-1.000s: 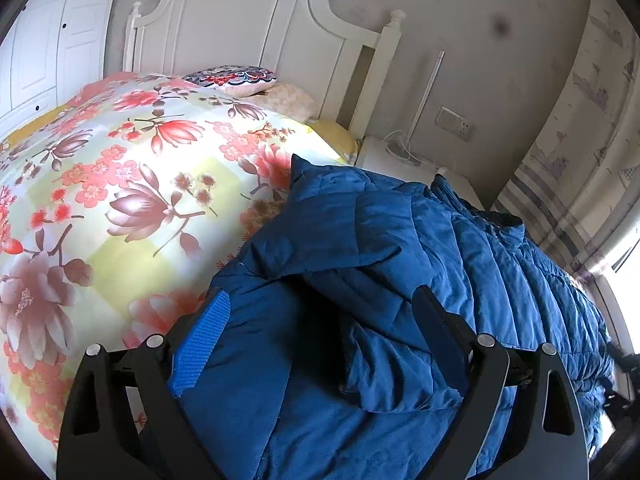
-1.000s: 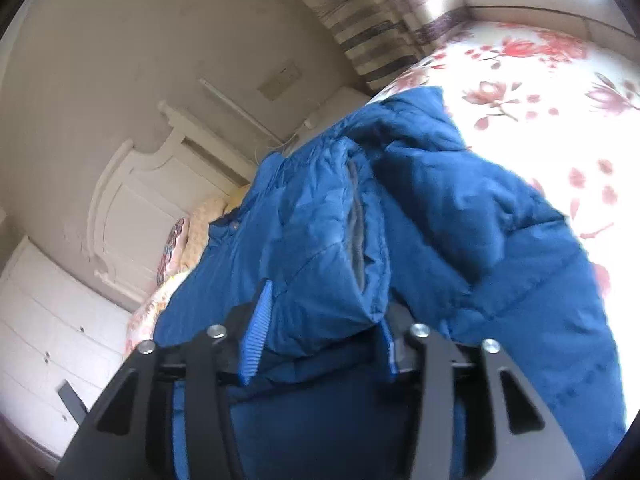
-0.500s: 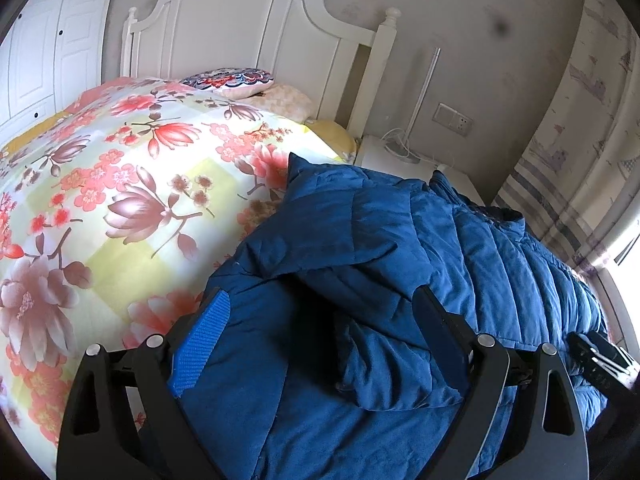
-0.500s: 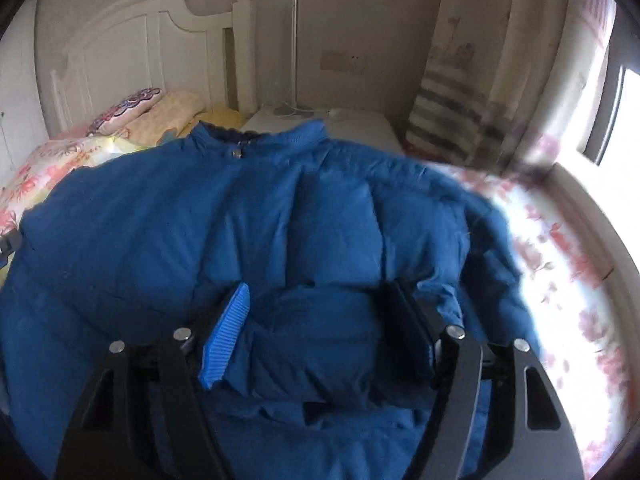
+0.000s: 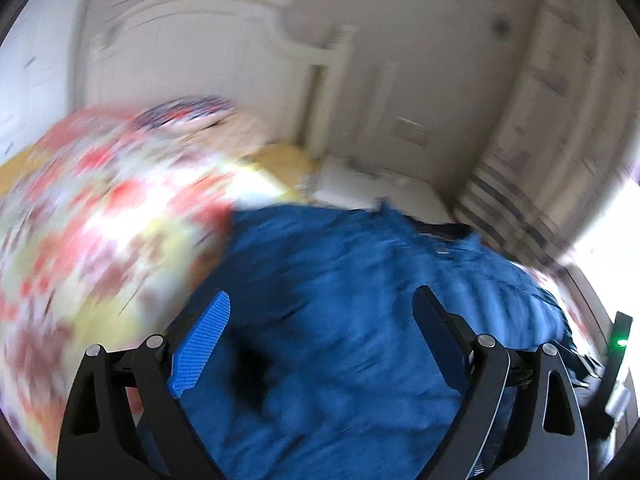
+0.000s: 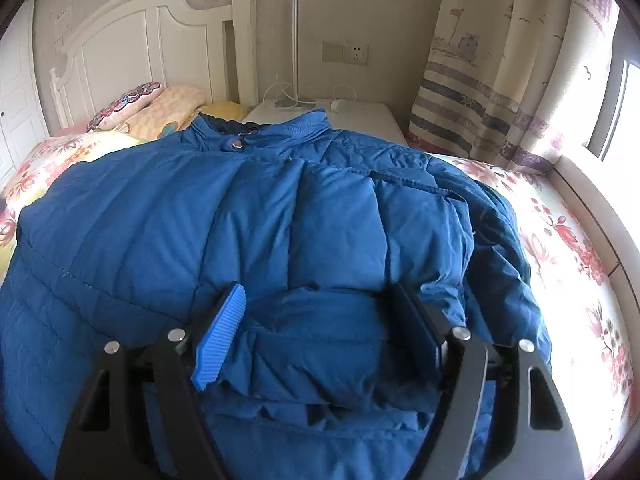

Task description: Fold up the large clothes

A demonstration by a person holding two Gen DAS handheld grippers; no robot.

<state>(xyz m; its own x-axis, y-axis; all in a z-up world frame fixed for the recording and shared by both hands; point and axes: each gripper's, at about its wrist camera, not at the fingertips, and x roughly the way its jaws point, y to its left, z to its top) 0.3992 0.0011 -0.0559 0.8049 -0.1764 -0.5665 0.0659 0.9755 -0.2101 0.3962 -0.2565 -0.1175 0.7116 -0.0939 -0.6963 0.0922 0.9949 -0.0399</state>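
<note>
Here the puffy blue quilted jacket lies spread on the bed with the flowered cover, its collar toward the white headboard. The right claw is low over it, fingers spread on either side of a folded sleeve. The left claw is spread too, above the jacket's edge. The left view is badly blurred, so contact is unclear.
</note>
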